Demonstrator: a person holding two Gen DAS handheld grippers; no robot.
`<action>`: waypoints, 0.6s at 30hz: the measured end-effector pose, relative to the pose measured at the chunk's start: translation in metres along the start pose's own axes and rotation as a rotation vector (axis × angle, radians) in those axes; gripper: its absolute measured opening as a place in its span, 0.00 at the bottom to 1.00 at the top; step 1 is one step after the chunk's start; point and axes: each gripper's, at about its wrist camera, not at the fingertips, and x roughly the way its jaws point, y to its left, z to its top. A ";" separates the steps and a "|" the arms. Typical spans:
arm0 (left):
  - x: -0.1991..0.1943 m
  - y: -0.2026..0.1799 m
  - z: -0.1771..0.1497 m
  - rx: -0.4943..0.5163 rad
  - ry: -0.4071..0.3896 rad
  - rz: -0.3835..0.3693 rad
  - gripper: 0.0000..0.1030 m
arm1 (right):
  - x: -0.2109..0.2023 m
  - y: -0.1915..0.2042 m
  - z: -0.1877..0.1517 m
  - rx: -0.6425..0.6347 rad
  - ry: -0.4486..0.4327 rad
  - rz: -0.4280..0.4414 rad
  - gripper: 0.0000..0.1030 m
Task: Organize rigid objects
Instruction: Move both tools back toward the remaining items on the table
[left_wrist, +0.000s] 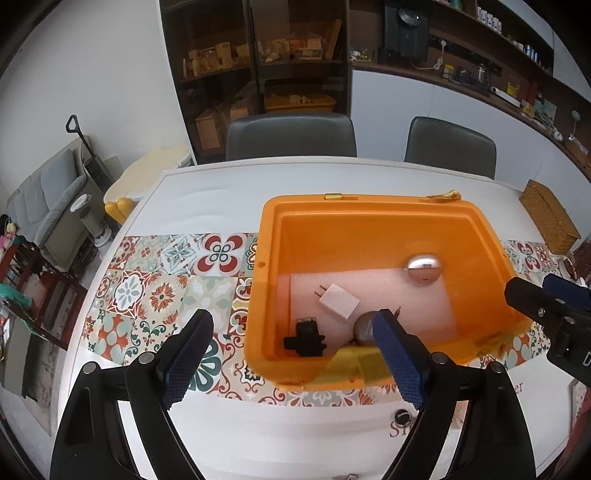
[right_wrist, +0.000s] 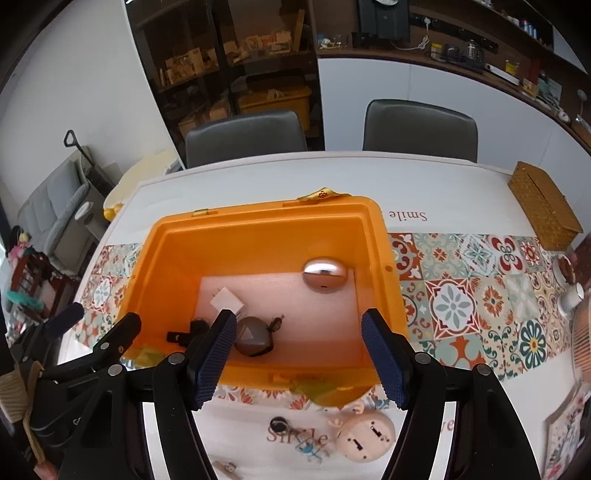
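Note:
An orange bin (left_wrist: 269, 229) (right_wrist: 380, 236) stands on the table. Inside lie a white plug adapter (left_wrist: 340, 301) (right_wrist: 226, 301), a black clip-like part (left_wrist: 304, 336) (right_wrist: 184, 334), a grey rounded device (left_wrist: 364, 326) (right_wrist: 253, 336) and a shiny silver egg-shaped object (left_wrist: 424, 267) (right_wrist: 325, 275). My left gripper (left_wrist: 291, 354) is open and empty over the bin's near left corner. My right gripper (right_wrist: 301, 360) is open and empty over the bin's near rim. On the table in front lie a pink round toy (right_wrist: 364, 435) and a small black round piece (left_wrist: 402, 417) (right_wrist: 279, 424).
A patterned tile runner (left_wrist: 147, 291) (right_wrist: 480, 295) crosses the white table. A woven box (left_wrist: 550, 218) (right_wrist: 543, 205) sits at the far right. Two grey chairs (left_wrist: 291, 134) (right_wrist: 419, 123) stand behind the table. A white cup (right_wrist: 570, 297) is at the right edge.

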 end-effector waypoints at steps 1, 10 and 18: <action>-0.003 0.001 -0.003 0.001 -0.005 -0.005 0.86 | -0.003 0.000 -0.002 0.003 -0.006 -0.001 0.68; -0.024 0.006 -0.030 0.012 -0.016 -0.024 0.86 | -0.029 0.002 -0.034 0.027 -0.048 -0.004 0.68; -0.034 0.007 -0.055 0.028 -0.010 -0.035 0.86 | -0.039 0.003 -0.061 0.034 -0.038 -0.004 0.68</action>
